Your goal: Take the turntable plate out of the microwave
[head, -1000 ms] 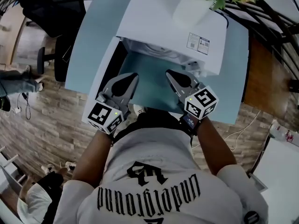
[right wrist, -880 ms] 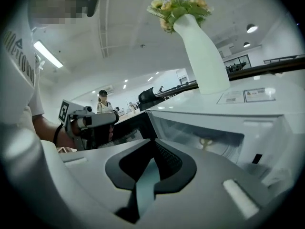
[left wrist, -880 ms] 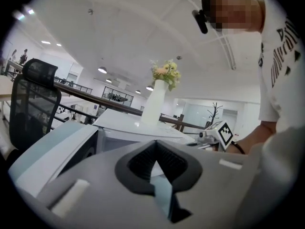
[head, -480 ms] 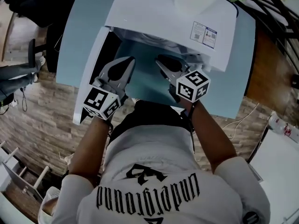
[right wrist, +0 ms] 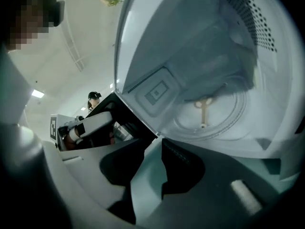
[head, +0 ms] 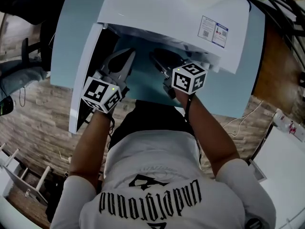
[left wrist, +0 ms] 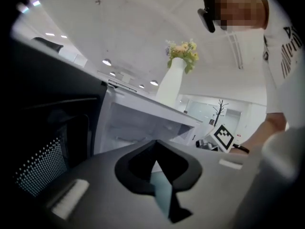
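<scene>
The white microwave (head: 167, 13) stands on a pale blue table (head: 71, 32) with its door (head: 86, 70) swung open to the left. Inside the cavity lies the clear glass turntable plate (right wrist: 209, 118), with the three-armed hub showing through it; the head view hides the plate. My right gripper (right wrist: 152, 151) points into the opening at the cavity mouth (head: 159, 61). Its jaws have just been opening and nothing is between them. My left gripper (left wrist: 155, 149) is shut and empty, just in front of the opening beside the door (head: 125, 61).
A white vase with flowers (left wrist: 174, 80) stands on top of the microwave. The dark inner face of the door (left wrist: 47, 128) fills the left of the left gripper view. Another person (right wrist: 93, 99) stands far back in the room.
Both grippers have moved closer to the microwave opening. The right gripper has rolled and its jaws have parted. The left jaws stay shut.
</scene>
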### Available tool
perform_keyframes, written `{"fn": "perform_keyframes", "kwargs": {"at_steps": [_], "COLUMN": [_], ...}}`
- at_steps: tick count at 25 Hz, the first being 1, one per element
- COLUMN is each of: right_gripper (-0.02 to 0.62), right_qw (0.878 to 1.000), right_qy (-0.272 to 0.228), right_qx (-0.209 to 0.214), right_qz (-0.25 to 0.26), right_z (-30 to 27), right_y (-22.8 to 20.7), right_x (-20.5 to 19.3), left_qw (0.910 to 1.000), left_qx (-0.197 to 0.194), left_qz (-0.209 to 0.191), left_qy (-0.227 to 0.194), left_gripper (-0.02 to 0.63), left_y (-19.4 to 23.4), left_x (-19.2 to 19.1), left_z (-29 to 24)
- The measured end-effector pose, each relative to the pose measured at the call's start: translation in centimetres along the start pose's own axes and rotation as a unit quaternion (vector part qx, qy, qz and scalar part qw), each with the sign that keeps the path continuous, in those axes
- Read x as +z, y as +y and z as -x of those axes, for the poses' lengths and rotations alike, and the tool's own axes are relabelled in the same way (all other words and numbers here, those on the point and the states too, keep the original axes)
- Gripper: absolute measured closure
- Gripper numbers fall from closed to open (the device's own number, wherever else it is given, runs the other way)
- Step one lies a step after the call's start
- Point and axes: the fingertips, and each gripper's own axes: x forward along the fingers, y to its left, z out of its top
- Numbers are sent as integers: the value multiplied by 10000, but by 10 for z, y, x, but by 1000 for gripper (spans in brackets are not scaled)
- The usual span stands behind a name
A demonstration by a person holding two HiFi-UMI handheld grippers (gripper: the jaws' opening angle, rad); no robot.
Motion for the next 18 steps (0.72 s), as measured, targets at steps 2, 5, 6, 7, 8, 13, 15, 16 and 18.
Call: {"fn": "perform_keyframes", "kwargs": {"at_steps": [2, 5, 6, 7, 8, 13, 15, 16, 18], "right_gripper": [497, 489, 484, 482, 478, 474, 469, 469, 469], "right_qw": [9996, 9963, 9942, 9917, 9889, 9694, 9600, 9550, 9456], "right_qy": [-68, -222, -288, -353, -411, -731, -851, -912, -1031], "right_qx": [-77, -166, -191, -221, -256, -122, -111, -111, -118], "right_qz": [-267, -810, -1018, -1218, -1402, -2342, -2666, -2819, -3082], "right_z": [-4, -11, -14, -16, -17, -28, -31, -32, -34], "right_y": [-10, -27, -33, -38, -43, -52, -56, -58, -61], "right_x": [-3, -8, -9, -9, -10, -10, -9, -9, -7], "left_qw": [10000, 9999, 9999, 9999, 9999, 9997, 9996, 9996, 9995], "left_qx": [2, 13, 19, 27, 35, 47, 57, 60, 64], "left_qz": [28, 73, 92, 112, 136, 212, 242, 254, 275], "left_qy": [38, 84, 89, 89, 87, 117, 121, 123, 125], "left_gripper": [557, 557, 557, 557, 557, 557, 557, 557, 557], "left_y": [4, 10, 11, 13, 15, 20, 22, 22, 22], "left_x": [-6, -15, -17, -18, -20, -27, -29, -30, -32], "left_z": [-5, -12, -14, -15, -17, -20, -21, -21, -22]}}
